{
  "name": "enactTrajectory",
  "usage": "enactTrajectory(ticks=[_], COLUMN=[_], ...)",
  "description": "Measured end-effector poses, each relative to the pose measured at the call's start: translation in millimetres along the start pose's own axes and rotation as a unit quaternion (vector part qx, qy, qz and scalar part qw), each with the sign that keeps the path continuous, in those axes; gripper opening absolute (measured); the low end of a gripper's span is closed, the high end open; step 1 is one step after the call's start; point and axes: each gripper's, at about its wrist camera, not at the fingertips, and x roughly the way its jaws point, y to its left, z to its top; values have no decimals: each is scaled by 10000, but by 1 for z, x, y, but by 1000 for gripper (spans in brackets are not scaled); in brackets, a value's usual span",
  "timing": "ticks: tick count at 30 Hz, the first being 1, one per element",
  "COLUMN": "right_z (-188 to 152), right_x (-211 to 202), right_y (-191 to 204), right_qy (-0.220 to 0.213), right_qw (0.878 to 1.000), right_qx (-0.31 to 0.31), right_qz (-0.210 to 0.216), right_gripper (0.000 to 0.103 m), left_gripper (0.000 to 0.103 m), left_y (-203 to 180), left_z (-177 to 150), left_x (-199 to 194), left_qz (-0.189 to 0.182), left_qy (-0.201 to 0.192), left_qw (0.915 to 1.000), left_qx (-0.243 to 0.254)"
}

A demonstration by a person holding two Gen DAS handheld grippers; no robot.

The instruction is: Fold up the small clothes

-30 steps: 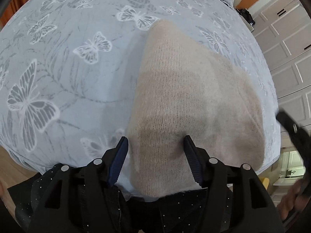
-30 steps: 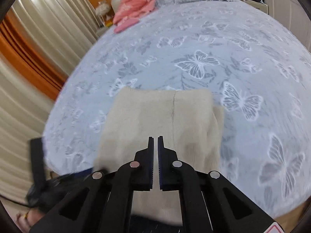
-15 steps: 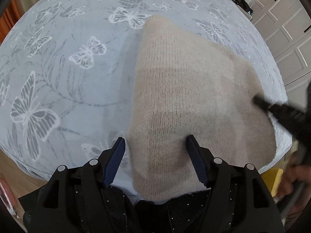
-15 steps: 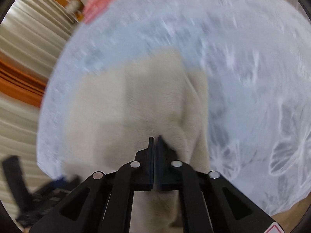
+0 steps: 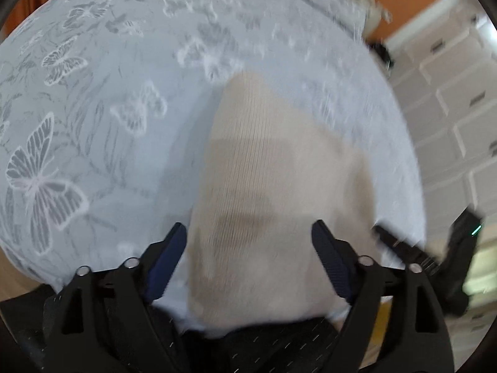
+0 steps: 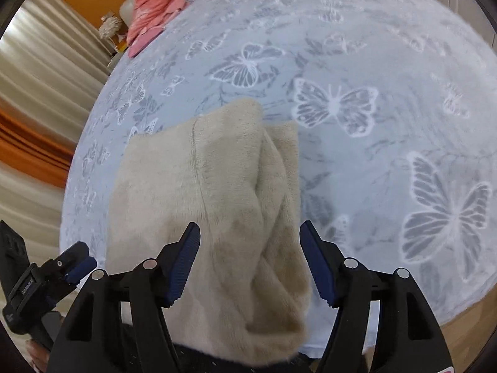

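A small beige fleece garment (image 6: 214, 199) lies folded near the front edge of the bed, with a raised crease on its right side. In the left wrist view the same beige garment (image 5: 267, 205) looks blurred. My right gripper (image 6: 250, 242) hangs over its near part, jaws opening, the cloth below them and the pads clear of it. My left gripper (image 5: 248, 248) is over the garment's near left edge, jaws opening wide, gripping nothing. The left gripper (image 6: 74, 264) also shows at the lower left of the right wrist view, and the right gripper (image 5: 400, 242) at the right of the left wrist view.
The bed carries a pale blue cover (image 6: 357, 62) printed with butterflies. A pink garment (image 6: 155, 6) lies at the far corner. Striped curtains (image 6: 37, 99) hang on the left, white cupboard doors (image 5: 450, 108) stand on the right. Wooden floor (image 6: 466, 326) shows past the bed's front edge.
My right gripper went from shut to open and let the garment's fold drop. My left gripper spread wider and lifted a little, so its view tilted towards the headboard.
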Motion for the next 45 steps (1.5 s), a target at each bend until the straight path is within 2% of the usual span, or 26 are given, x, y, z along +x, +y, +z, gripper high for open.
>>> enactTrajectory(ticks=[1, 2, 3, 5, 8, 10, 12, 13, 15, 19, 21, 23, 26, 30, 36, 39, 41, 42, 45], right_z=[4, 8, 11, 15, 15, 15, 8, 3, 1, -3, -6, -13, -17, -24, -32, -30, -30, -31, -33], right_x=[8, 17, 17, -14, -49, -31, 20, 33, 16, -7, -14, -18, -17, -20, -14, -4, 5, 9, 26], right_y=[3, 9, 18, 46, 56, 35, 0, -11, -16, -12, -12, -17, -21, -26, -28, -31, -35, -37, -45], right_qy=[44, 195, 233, -241, -741, -579, 187, 378, 77, -132, -176, -163, -58, 7, 148, 291, 424, 473, 645], right_qw=[10000, 9997, 9994, 9966, 9922, 9957, 9976, 9977, 10000, 9997, 9996, 9995, 9993, 9992, 9976, 9967, 9950, 9940, 9894], right_qx=[-42, -129, -201, -604, -791, -638, -470, -337, 46, 161, 208, 285, 362, 408, 594, 659, 787, 860, 1127], right_qz=[56, 81, 128, 512, 614, 331, -464, -455, 39, 140, 87, 28, -10, 22, 330, 378, 446, 490, 651], right_gripper=[61, 25, 18, 17, 16, 17, 18, 19, 25, 30, 50, 57, 64, 69, 76, 82, 83, 84, 85], left_gripper=[82, 82, 82, 81, 81, 81, 81, 81, 81, 81, 81, 81, 81, 81, 82, 89, 92, 93, 94], left_y=[-2, -3, -5, -8, -12, -15, -17, -18, -20, -28, -30, -31, -32, -34, -33, -26, -8, 7, 33], left_z=[7, 11, 15, 16, 14, 12, 11, 9, 7, 1, 0, 1, 2, -1, -7, -7, -4, -2, -2], left_x=[4, 11, 20, 31, 26, 25, 30, 34, 40, 42, 42, 43, 42, 40, 35, 32, 31, 32, 44], left_qz=[61, 169, 367, 686, 702, 754, 830, 894, 923, 1115, 1157, 1153, 1147, 1143, 1101, 708, 65, -250, -471], left_qy=[8, 71, 148, 220, 78, 47, 69, 140, 277, 184, 160, 188, 175, 207, 260, 354, 403, 464, 606], left_qw=[10000, 9997, 9989, 9965, 9961, 9950, 9936, 9926, 9919, 9874, 9859, 9860, 9862, 9862, 9868, 9929, 9988, 9984, 9923], left_qx=[36, 130, 254, 416, 526, 649, 769, 812, 822, 1105, 1195, 1193, 1183, 1178, 1161, 889, 274, -208, -971])
